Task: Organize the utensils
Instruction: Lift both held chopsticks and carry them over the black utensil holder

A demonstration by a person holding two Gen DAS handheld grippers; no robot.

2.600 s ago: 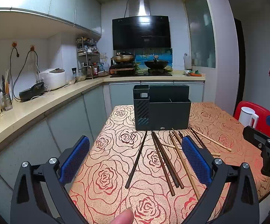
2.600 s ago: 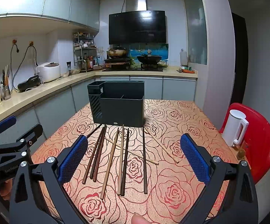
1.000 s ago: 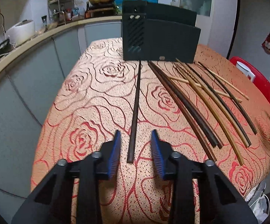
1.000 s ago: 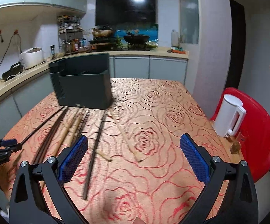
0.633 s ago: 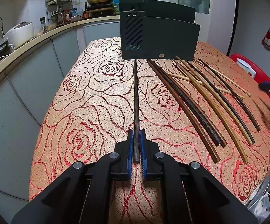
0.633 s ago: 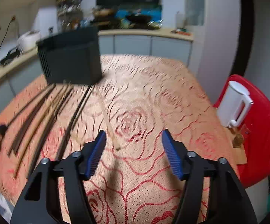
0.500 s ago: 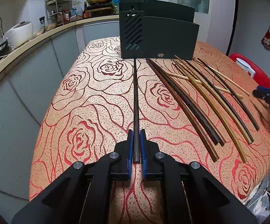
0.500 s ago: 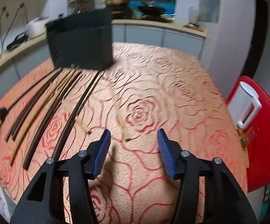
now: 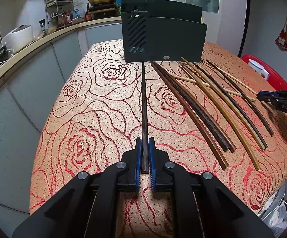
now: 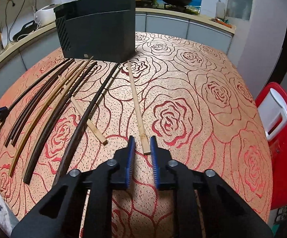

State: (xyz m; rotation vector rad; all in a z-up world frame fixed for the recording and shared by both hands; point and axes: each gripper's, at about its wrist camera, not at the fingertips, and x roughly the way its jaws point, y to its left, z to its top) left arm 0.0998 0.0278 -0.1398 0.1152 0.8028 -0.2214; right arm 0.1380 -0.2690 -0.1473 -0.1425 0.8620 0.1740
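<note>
Your left gripper (image 9: pixel 144 144) is pinching the near end of a dark chopstick (image 9: pixel 144 107), its blue pads pressed onto both sides of the shaft. The stick runs straight out toward 12 o'clock, its far tip at the foot of the dark utensil holder (image 9: pixel 163 37). Gripping at the very end probably lets you swing the tip up and over the holder's rim.

Your right gripper (image 10: pixel 141 146) is partly spread, its jaws straddling the near end of a pale bamboo chopstick (image 10: pixel 136 103) without touching it. That stick points toward 12 o'clock at the utensil holder (image 10: pixel 98 27), so you seem lined up to close on it.

The other chopsticks (image 10: pixel 44 107) lie loose on the rose-patterned tablecloth (image 10: pixel 203 99), fanned out at 10 o'clock from the right gripper. A white kettle (image 10: pixel 276 115) sits on a red chair at 3 o'clock.
</note>
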